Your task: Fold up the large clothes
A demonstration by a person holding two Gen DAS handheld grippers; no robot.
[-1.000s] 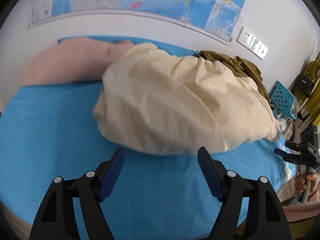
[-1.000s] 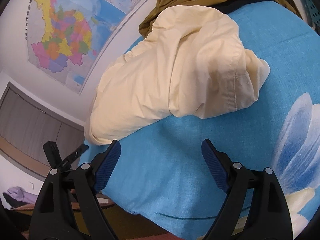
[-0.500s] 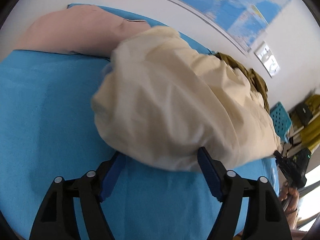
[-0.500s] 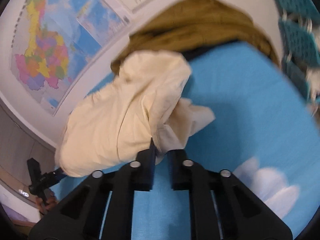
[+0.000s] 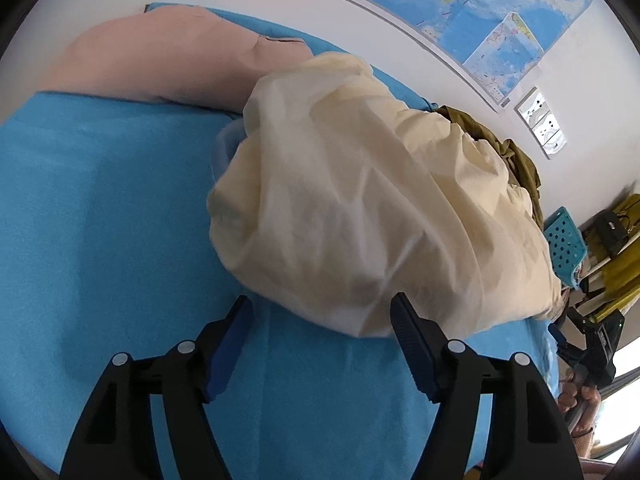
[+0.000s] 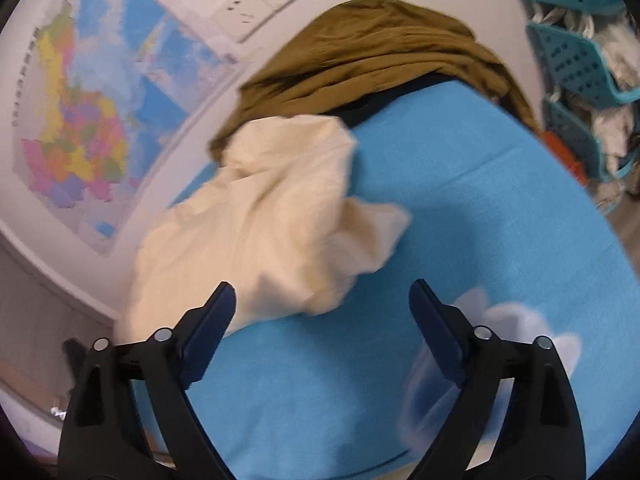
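Cream-coloured crumpled cotton garment [image 5: 360, 208] lies bunched in a mound on the blue bedsheet [image 5: 100, 220], near the sheet's far edge along the wall. Half a second ago the right gripper [image 6: 322, 304] was closed on a fold of this garment; its jaws now stand wide apart and hold nothing, and the cloth's loose corner has dropped back onto the sheet just ahead of the fingers. The left gripper [image 5: 322, 316] remains wide open and empty, its fingertips just short of the garment's near edge, as before.

Beyond the garment, at the sheet's far right corner, an olive-brown rumpled garment [image 6: 380, 48] lies in a heap, touching the cream one. A pale pink pillow [image 5: 160, 60] rests at the far left edge, its end under the cream mound.

Off the sheet's right edge, stacked turquoise perforated plastic baskets [image 6: 576, 60] hold white cloth items; what they are cannot be told.
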